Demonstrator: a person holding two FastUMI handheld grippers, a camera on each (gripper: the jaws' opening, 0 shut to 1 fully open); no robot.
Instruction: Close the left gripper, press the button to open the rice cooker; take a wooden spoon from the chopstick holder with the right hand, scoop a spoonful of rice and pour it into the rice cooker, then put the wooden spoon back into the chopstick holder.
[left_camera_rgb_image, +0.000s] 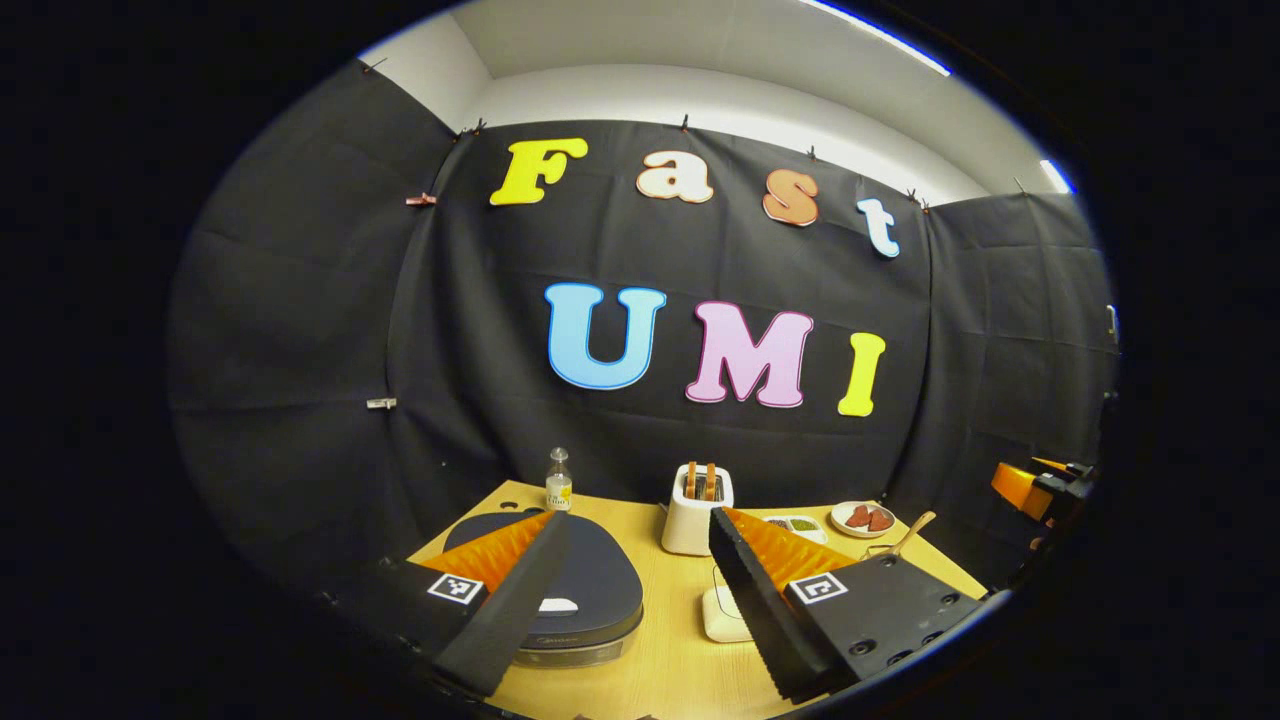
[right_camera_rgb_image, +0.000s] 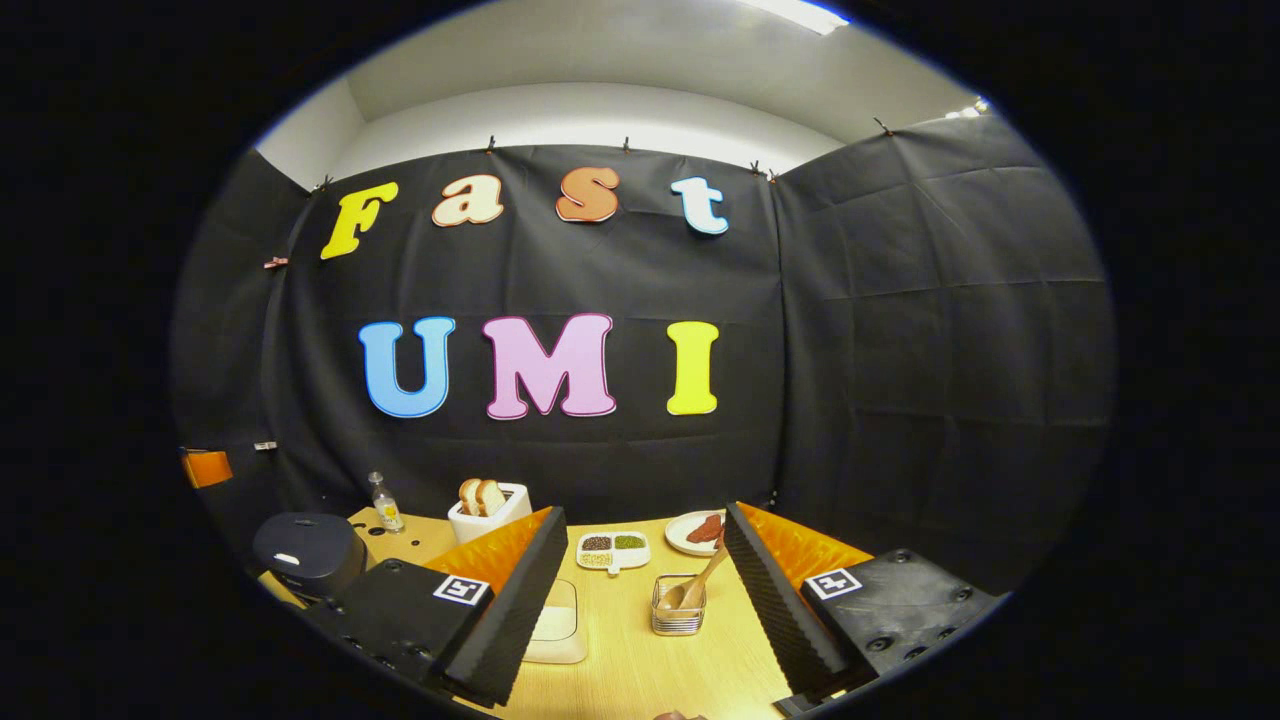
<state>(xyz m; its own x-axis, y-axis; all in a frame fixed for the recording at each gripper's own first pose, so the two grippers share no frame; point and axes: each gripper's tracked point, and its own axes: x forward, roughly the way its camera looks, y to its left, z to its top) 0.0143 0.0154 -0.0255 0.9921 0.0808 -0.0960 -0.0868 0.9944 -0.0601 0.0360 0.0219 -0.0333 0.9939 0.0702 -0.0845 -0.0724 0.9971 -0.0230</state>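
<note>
with jaws of both grippers apart, close left gripper (left_camera_rgb_image: 640, 580) first, then press rice cooker (left_camera_rgb_image: 580, 590) button at seven o'clock squarely.

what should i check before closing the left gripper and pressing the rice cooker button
1. Rice cooker lid shut, ready to open: ok.
2. Left gripper closed for pressing: not ok, its fingers stand apart.
3. Left gripper lined up over the button: cannot tell.
4. Wooden spoon standing in the chopstick holder: ok.
5. Right gripper open for the spoon: ok.
</note>
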